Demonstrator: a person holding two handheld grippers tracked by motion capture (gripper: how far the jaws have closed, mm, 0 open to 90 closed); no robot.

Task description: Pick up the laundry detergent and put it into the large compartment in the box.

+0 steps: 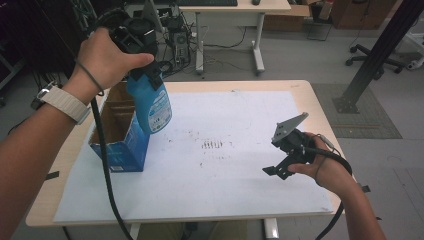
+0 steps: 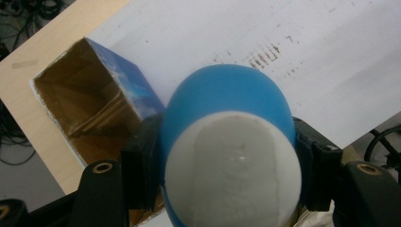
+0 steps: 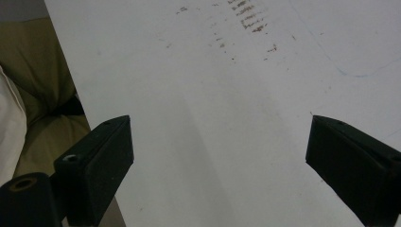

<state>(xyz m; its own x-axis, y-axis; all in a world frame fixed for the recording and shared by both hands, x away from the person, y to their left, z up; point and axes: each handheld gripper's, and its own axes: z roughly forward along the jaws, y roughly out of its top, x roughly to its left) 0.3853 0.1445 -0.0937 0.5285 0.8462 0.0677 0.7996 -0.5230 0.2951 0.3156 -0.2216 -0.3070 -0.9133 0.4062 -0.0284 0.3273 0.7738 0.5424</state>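
Observation:
A blue bottle (image 1: 151, 105) with a white label hangs in the air beside the open blue cardboard box (image 1: 121, 141), its base level with the box's top right edge. My left gripper (image 1: 146, 75) is shut on its upper part. In the left gripper view the bottle (image 2: 227, 118) sits between the two black jaws, white cap nearest the camera, with the box (image 2: 90, 104) open below and to the left. My right gripper (image 1: 280, 167) is open over the white sheet (image 1: 225, 150) at the table's right side, nothing between its jaws (image 3: 217, 156).
The wooden table (image 1: 310, 95) carries the white sheet, which has dark smudges (image 1: 212, 145) in the middle. The box stands at the left edge. Behind the table are a desk, cables and a black post. The person's lap (image 3: 38, 85) lies past the near edge.

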